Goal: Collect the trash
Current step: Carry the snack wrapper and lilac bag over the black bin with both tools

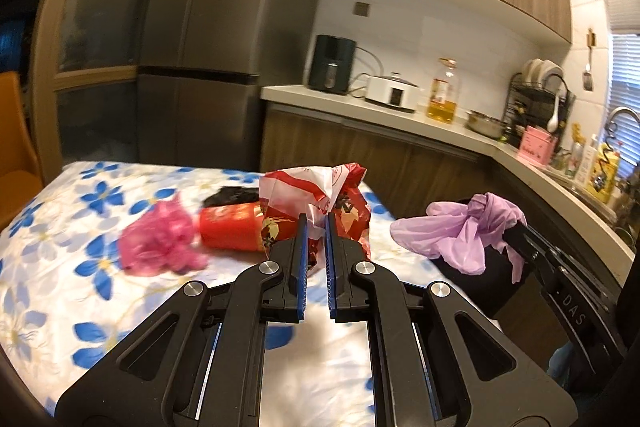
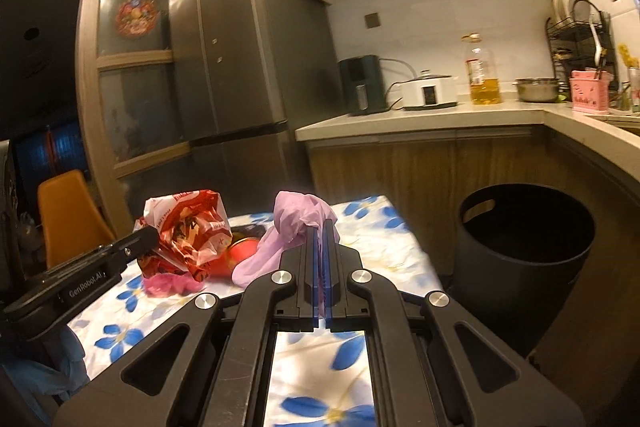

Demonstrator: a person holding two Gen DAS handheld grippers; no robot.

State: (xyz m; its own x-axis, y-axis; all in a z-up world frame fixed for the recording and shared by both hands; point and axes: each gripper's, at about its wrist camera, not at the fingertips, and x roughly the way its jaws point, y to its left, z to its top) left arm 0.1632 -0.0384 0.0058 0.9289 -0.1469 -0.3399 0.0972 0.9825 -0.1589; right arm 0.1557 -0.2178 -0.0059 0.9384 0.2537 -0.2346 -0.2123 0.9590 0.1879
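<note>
My left gripper (image 1: 316,218) is shut on a crumpled red-and-white plastic bag (image 1: 320,187), held up over the floral tablecloth (image 1: 80,291). In the right wrist view that bag (image 2: 188,231) hangs from the left gripper (image 2: 153,231) at the left. My right gripper (image 2: 320,223) is shut on a thin purple plastic bag (image 2: 294,223), which drapes over its fingers. From the left wrist view the purple bag (image 1: 468,227) hangs at the right gripper (image 1: 511,234), in front of the black bin. On the table lie a pink crumpled bag (image 1: 160,245), a red cup (image 1: 230,231) on its side and a black wad (image 1: 232,194).
A black round bin (image 2: 524,227) stands open on the floor right of the table, under the curved counter (image 2: 440,121). A grey fridge (image 2: 240,59) is behind the table and an orange chair (image 2: 68,211) at the far left. The counter holds appliances, an oil bottle and a dish rack.
</note>
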